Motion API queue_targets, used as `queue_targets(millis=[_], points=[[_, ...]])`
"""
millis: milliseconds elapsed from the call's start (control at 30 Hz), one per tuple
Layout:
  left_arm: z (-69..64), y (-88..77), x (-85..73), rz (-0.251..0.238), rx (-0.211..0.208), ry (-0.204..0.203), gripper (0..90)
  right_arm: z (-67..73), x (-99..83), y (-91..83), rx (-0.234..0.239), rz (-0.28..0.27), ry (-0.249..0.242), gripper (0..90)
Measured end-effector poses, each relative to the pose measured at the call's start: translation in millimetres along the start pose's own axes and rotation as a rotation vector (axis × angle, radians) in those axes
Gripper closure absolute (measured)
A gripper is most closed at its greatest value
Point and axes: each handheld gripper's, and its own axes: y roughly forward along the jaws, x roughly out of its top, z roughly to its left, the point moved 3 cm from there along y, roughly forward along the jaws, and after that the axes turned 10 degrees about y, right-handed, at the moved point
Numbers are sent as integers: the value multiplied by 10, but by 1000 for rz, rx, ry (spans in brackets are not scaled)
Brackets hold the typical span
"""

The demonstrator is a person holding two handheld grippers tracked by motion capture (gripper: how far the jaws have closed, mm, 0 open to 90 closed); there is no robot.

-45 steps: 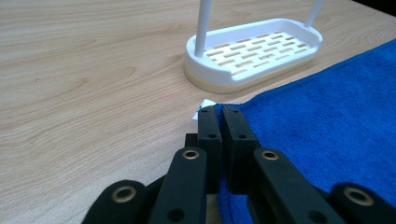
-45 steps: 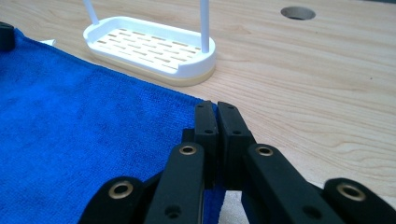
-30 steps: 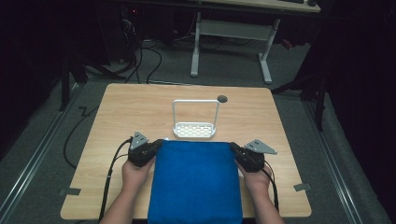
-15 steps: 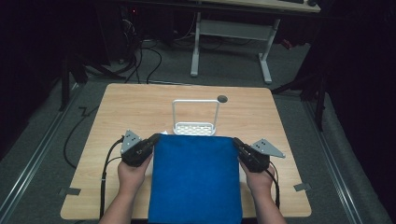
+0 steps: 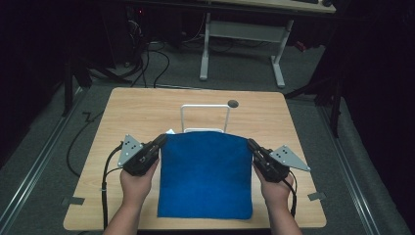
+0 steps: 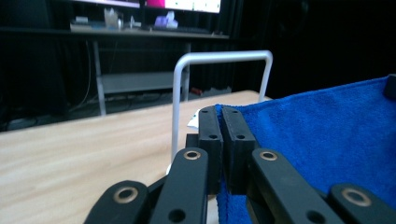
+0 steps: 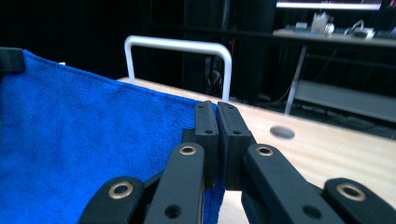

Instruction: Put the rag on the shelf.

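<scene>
Blue towel at frame centre on counter, far corners pinched in closed left claw and closed right claw, white rack behind.

Both forearms reach forward from below; the left tool and right tool each have jaws closed, pinching the blue towel's far corners.

Soft overhead light brightens the table while surroundings stay dark; distant background looks perhaps slightly blurred.
</scene>
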Motion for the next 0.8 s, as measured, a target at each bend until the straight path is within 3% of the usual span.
queue_targets(millis=[300, 800], points=[[-34, -79, 345, -76, 16, 37, 879, 135, 329, -137, 9, -100, -41, 879], [19, -77, 821, -141, 40, 93, 880, 153, 799, -165, 8, -190, -81, 879]])
